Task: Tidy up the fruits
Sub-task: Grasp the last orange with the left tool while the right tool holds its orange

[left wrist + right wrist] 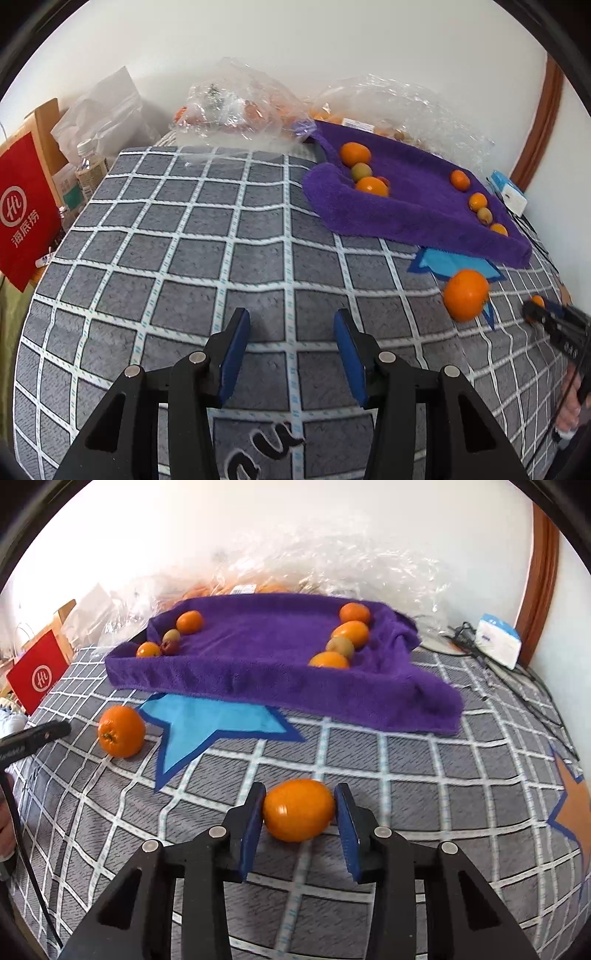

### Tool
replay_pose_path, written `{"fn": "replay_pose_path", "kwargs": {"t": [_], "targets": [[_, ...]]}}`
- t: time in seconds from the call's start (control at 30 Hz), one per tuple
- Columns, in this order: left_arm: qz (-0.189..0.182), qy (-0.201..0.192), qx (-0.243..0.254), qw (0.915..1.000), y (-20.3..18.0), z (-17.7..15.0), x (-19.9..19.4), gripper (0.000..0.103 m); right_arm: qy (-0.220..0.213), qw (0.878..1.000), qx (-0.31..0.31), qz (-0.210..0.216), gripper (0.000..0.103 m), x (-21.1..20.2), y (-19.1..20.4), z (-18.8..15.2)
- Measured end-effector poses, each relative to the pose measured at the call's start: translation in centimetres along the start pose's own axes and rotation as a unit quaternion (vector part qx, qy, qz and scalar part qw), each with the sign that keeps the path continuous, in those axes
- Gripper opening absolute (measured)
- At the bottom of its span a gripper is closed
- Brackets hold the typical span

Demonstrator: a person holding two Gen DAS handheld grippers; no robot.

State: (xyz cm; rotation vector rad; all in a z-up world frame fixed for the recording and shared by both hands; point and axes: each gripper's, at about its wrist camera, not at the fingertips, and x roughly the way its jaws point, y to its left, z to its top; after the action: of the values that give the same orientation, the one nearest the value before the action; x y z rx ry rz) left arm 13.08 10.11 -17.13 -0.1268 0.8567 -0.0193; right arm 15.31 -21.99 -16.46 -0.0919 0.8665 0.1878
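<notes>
A: Orange (298, 809) sits between the right tool (299, 805) pads, seemingly clamped across its middle; firm, smooth, fairly light, likely to roll.
B: And the left tool (291, 334)?
A: Apart, empty, above the soft checked blanket (184, 236). Purple tray (258, 672) sits beyond; white wall behind.

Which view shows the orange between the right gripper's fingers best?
The right wrist view: the orange sits large and central between the right gripper fingers, though slightly blurred. The left wrist view shows only a sliver of it behind the right gripper's tip at the far right edge.
</notes>
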Motion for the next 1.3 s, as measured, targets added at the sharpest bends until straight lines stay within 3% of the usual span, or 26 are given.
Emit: {"fn": "replay_pose_path", "kwargs": {"t": [0.37,0.53,0.67,0.8,0.97,1.17,1.3], "targets": [[0.034,0.014,0.022,0.9991,-0.7,-1.2,-0.9,0.045,-0.016,0.999,0.048,0.012,0.037,0.0,-2.7,-0.2],[-0.022,0.022,0.020,0.9993,-2.5,-0.6,-1.8,0.045,-0.017,0.998,0.058,0.024,0.037,0.1,-3.1,-0.3],[-0.068,-0.003,0.035,0.9971,-5.6,0.5,-2.3,0.060,-0.012,0.999,0.047,0.015,0.038,0.2,-2.7,-0.4],[-0.088,-0.004,0.053,0.9947,-8.5,1.5,-1.6,0.068,0.002,0.998,0.062,0.025,0.038,0.7,-3.3,-0.5],[-0.099,0.016,0.071,0.9924,-11.0,2.2,0.5,0.068,0.003,0.997,0.074,0.029,0.037,0.8,-3.7,-0.5],[-0.098,0.020,0.069,0.9926,-11.4,1.7,2.3,0.068,-0.002,0.997,0.076,0.034,0.037,0.5,-3.8,-0.5],[-0.118,0.015,0.051,0.9916,-10.8,1.3,3.0,0.047,-0.012,0.996,0.080,0.044,0.036,0.1,-3.9,-0.5]]}}
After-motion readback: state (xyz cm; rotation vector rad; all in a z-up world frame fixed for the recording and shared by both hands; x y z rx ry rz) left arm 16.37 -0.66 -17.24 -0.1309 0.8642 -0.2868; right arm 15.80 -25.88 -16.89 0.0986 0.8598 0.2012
